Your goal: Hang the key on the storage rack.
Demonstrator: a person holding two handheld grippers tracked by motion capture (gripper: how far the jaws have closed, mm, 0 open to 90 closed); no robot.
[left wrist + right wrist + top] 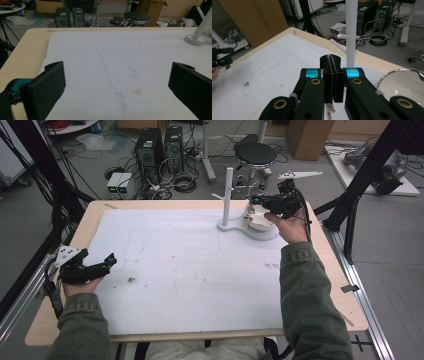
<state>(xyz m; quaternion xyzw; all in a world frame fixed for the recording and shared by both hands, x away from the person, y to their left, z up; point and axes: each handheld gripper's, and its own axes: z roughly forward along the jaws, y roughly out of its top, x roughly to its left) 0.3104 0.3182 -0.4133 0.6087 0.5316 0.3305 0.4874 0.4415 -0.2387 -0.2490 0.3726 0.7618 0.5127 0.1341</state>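
Observation:
A white peg stand (228, 195) rises from a flat white base (260, 234) at the far right of the white mat (185, 270). A white cup (256, 219) sits on that base beside the post. My right gripper (259, 200) hovers just above the cup, held by a hand in a green sleeve. In the right gripper view its jaws (330, 61) are shut, pressed together with nothing between them, the post (351, 30) stands just beyond, and the cup's glossy rim (387, 75) lies at the lower right. My left gripper (107, 261) rests open near the table's left edge; its view shows bare mat between the jaws (116, 82).
The wooden table edge (90, 220) borders the mat. Behind the table stand a black stool (255, 154), two computer towers (150, 147), loose cables and a cardboard box (310, 135). Black frame struts (360, 175) rise at the right.

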